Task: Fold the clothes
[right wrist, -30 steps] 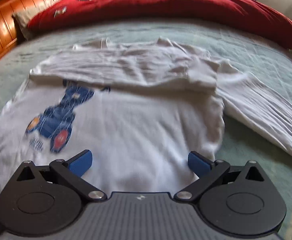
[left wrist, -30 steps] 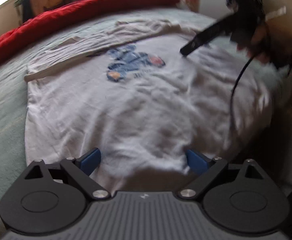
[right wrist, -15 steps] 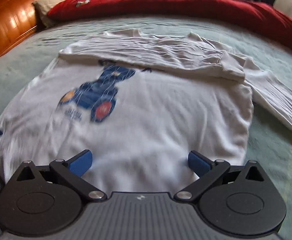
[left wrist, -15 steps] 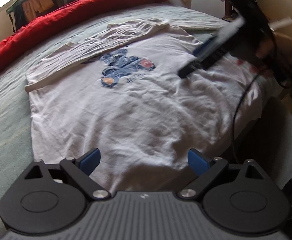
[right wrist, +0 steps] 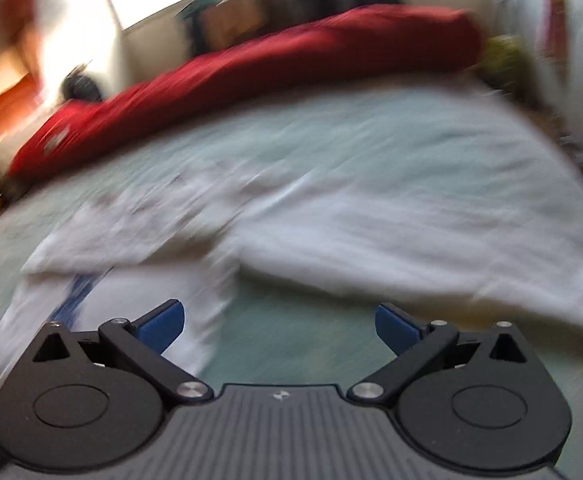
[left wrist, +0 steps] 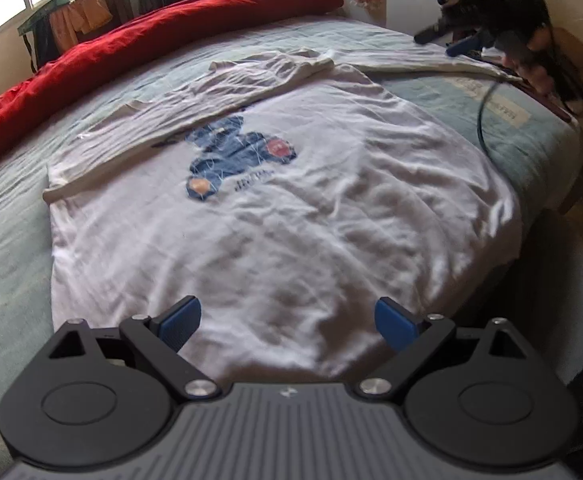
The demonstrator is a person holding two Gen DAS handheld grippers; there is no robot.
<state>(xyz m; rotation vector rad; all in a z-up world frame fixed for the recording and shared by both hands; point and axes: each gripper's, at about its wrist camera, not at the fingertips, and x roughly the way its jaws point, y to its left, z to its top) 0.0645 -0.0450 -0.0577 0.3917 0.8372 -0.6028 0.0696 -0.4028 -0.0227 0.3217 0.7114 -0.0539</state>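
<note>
Bed (left wrist: 7, 240) with pale green cover carries a red duvet (left wrist: 163, 28) rolled along its far edge. White long-sleeved shirt (left wrist: 291, 216) lies flat on the cover, blue print (left wrist: 235, 156) up, one sleeve (left wrist: 423, 62) stretched to the right. Left tool (left wrist: 287, 322) sits over the hem, fingers spread, empty. Right tool (right wrist: 279, 326), seen blurred, is spread wide beside the sleeve, holding nothing.

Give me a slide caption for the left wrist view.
Open left gripper over a white long-sleeved shirt spread on the bed, one sleeve folded across.
</note>
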